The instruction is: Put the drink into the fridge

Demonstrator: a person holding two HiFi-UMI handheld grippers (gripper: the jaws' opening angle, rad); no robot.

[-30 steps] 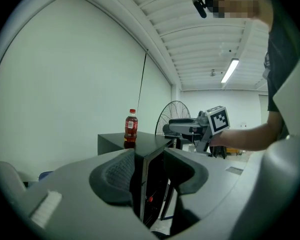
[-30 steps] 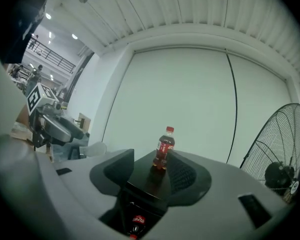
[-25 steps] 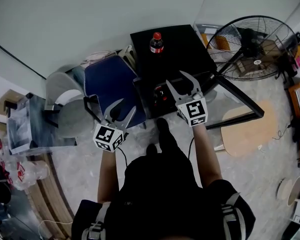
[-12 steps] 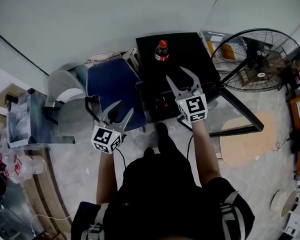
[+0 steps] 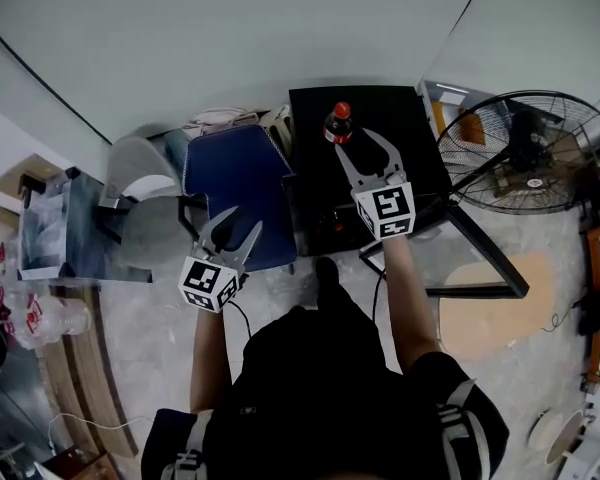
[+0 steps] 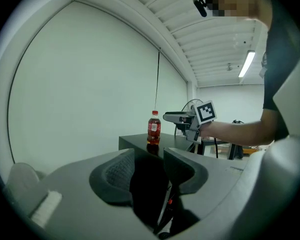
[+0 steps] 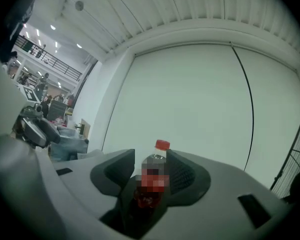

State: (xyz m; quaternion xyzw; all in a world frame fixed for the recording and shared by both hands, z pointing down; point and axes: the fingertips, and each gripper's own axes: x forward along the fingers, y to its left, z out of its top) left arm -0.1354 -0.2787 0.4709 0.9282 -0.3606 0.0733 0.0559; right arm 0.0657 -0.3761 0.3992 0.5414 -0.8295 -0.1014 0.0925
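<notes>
Now right tongs (image 5: 358, 140) closing, bottle (image 5: 339, 126) seemingly between.

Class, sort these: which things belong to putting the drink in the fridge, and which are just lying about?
Job: cola bottle; black fridge; right gripper, jaws closing, nothing between them yet.
Lying about: blue chair; floor fan.

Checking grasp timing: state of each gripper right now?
Left gripper: open, empty.
Right gripper: open, jaws closing; bottle just ahead, not gripped.
</notes>
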